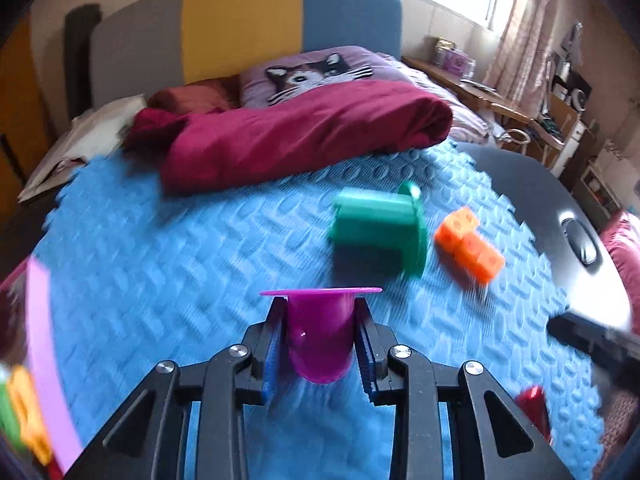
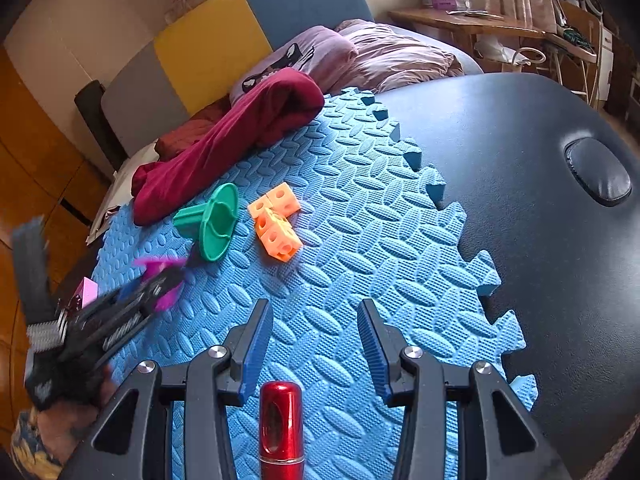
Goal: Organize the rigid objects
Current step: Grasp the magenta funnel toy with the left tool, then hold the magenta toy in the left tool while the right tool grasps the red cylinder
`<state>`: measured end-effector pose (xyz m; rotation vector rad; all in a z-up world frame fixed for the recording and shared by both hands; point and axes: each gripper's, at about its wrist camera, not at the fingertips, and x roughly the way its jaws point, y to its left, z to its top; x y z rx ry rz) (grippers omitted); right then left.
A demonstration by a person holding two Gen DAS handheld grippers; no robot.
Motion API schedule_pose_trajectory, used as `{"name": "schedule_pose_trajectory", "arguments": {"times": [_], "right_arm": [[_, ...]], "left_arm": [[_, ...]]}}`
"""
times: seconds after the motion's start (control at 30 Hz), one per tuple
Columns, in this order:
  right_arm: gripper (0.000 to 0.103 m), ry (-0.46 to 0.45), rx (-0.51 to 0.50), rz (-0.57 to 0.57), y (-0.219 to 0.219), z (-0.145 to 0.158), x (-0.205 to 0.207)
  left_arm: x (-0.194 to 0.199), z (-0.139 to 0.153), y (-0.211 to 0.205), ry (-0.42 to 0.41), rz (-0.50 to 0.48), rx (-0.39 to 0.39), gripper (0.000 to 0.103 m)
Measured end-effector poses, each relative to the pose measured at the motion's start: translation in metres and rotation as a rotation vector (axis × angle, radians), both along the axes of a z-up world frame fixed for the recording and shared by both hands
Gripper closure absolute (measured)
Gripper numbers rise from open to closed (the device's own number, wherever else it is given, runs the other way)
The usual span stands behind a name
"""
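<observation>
One purple flanged cup (image 1: 320, 336), clamped in left gripper (image 1: 320, 344), flange at fingertips. One green flanged piece (image 1: 376, 228) on its side, ahead-right. One orange cube cluster (image 1: 468, 240) right of it. One red cylinder (image 2: 281, 420) between right gripper (image 2: 316, 344) jaws, untouched, jaws apart. Surface: blue foam mat (image 1: 180, 260) on dark padded table (image 2: 520, 128); bed (image 1: 320, 68) beyond.
</observation>
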<state>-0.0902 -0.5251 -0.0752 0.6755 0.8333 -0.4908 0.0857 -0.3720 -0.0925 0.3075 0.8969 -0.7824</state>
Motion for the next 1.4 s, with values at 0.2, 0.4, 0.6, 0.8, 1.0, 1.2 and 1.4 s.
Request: {"name": "schedule_pose_trajectory", "arguments": {"times": [0.2,0.4,0.6,0.8,1.0,1.2,1.4], "right_arm": [[0.059,0.011,0.025,0.000,-0.001,-0.004,0.000],[0.059,0.044,0.067,0.054,0.007,-0.012,0.007],[0.059,0.063,0.080,0.110,0.024,-0.012,0.004],[0.059,0.155,-0.023,0.191,0.056,-0.015,0.001],[0.078,0.176,-0.217,0.282,0.089,-0.011,0.010],[0.078,0.202,-0.215,0.350,0.081,-0.016,0.042],[0.075,0.190,-0.235,0.477,0.079,-0.020,0.049]], "left_arm": [[-0.032,-0.001,0.045,0.006,0.071,-0.019,0.071],[-0.051,-0.012,0.053,-0.061,0.035,-0.002,0.071],[-0.053,-0.012,0.053,-0.066,0.037,0.002,0.071],[-0.052,-0.012,0.054,-0.062,0.036,-0.003,0.071],[-0.051,-0.012,0.055,-0.054,0.037,-0.014,0.071],[-0.051,-0.011,0.056,-0.051,0.039,-0.018,0.070],[-0.049,-0.010,0.058,-0.036,0.041,-0.031,0.070]]}}
